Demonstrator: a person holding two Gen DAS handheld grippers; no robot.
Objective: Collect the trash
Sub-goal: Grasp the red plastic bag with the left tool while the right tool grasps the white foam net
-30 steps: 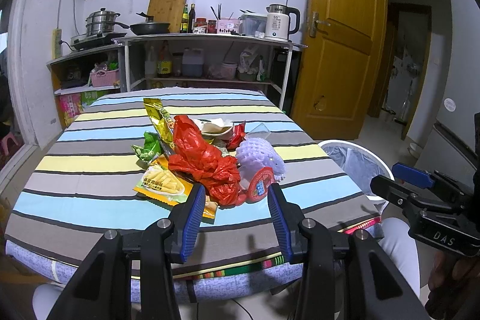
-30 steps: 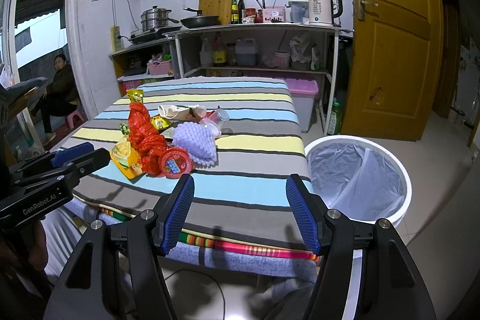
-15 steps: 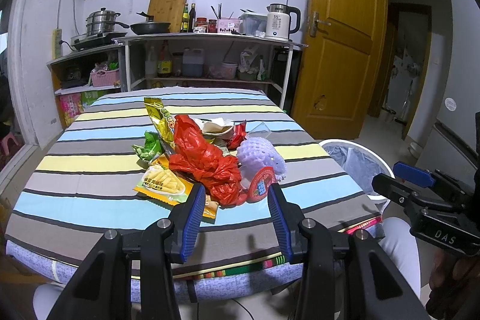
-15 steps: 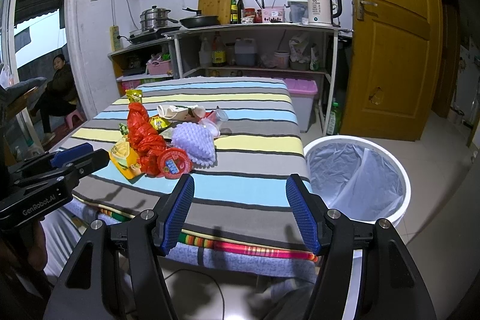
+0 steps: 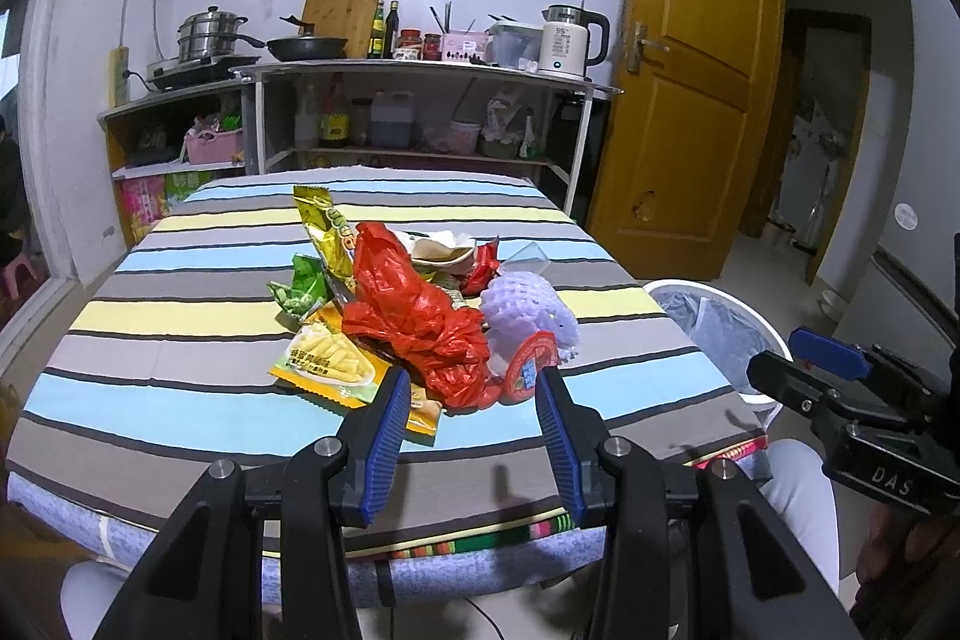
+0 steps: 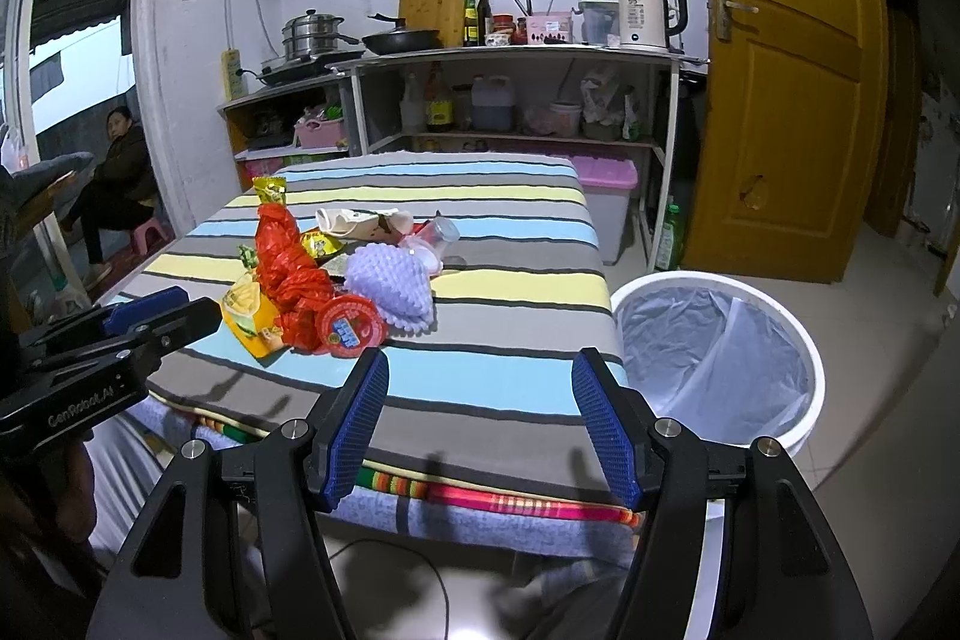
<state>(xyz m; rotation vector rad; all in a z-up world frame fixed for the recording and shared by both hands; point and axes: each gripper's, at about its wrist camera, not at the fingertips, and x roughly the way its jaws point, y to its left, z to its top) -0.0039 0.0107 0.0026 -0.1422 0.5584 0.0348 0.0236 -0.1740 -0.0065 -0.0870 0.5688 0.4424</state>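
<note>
A striped tablecloth (image 5: 180,340) covers the table in a small kitchen, cooking shelves behind. The trash pile (image 5: 420,304) lies mid-table, just beyond my left tongs (image 5: 474,400), whose jaws stand released and empty. My right tongs (image 6: 480,400) are spread wide too, holding nothing, over the table's near edge. The lined bin (image 6: 714,340) stands on the floor beside the table; its contents look indistinct.

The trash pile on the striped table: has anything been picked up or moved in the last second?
Nothing visibly changed. The trash pile lies untouched, the bin is empty of it, and the left gripper and right gripper hang open near the table edge as before.
</note>
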